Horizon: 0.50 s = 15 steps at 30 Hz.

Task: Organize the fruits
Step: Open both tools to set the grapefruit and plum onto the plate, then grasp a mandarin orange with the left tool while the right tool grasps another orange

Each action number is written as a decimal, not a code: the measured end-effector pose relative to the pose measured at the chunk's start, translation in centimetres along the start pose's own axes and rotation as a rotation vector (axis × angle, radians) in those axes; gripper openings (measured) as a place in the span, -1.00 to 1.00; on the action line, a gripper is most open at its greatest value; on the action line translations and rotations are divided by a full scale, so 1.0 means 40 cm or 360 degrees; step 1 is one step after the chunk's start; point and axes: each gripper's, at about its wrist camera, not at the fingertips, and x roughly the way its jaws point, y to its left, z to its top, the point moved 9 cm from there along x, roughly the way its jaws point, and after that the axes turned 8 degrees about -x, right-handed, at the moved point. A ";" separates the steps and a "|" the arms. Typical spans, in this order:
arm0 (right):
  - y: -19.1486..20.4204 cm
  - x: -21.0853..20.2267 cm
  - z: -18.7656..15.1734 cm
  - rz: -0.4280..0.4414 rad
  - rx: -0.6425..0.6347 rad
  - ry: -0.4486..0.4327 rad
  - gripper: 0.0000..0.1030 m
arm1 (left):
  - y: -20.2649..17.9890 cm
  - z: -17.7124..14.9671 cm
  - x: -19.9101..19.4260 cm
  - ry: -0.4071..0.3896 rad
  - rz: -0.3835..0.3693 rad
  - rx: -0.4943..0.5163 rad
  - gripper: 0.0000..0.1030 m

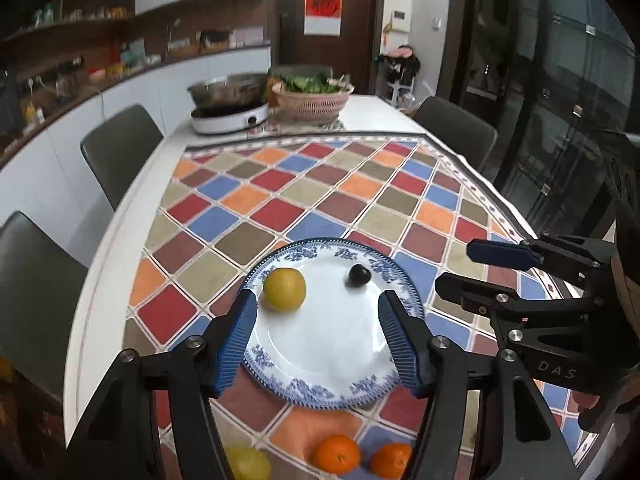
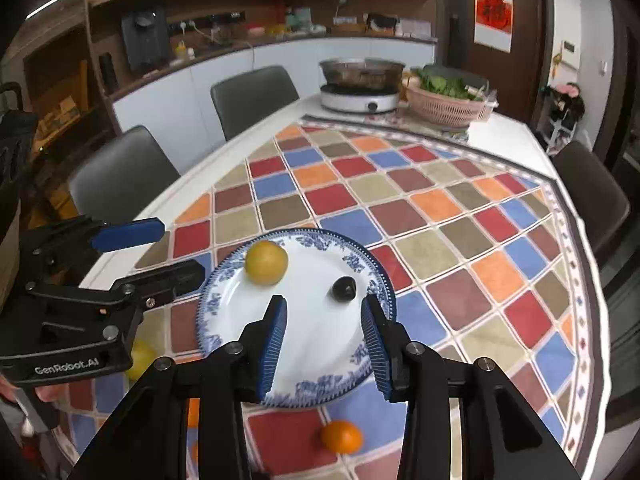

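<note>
Plate (image 1: pixel 332 360) already holds a yellow fruit (image 1: pixel 284 289) and dark one (image 1: pixel 359 275); your left gripper (image 1: pixel 318 338) and right gripper (image 2: pixel 325 342) hang part-open, empty, so grab an orange (image 1: pixel 336 454) next.

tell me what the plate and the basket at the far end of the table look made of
Plate: likely glazed ceramic or porcelain; glossy white face with soft reflections and a printed blue floral rim.
Basket: probably moulded pink plastic; a regular slotted weave, matte, holding leafy greens. Woven fibre can't be ruled out.

We see soft, even indoor light, glare on the plate (image 1: pixel 328 344) between our tongs, slight blur, and dark, curved fisheye corners.
</note>
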 end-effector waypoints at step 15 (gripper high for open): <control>0.056 -0.212 -0.102 -0.0053 0.0045 -0.0128 -0.06 | -0.083 -0.113 -0.203 -0.0162 -0.0032 0.0052 0.33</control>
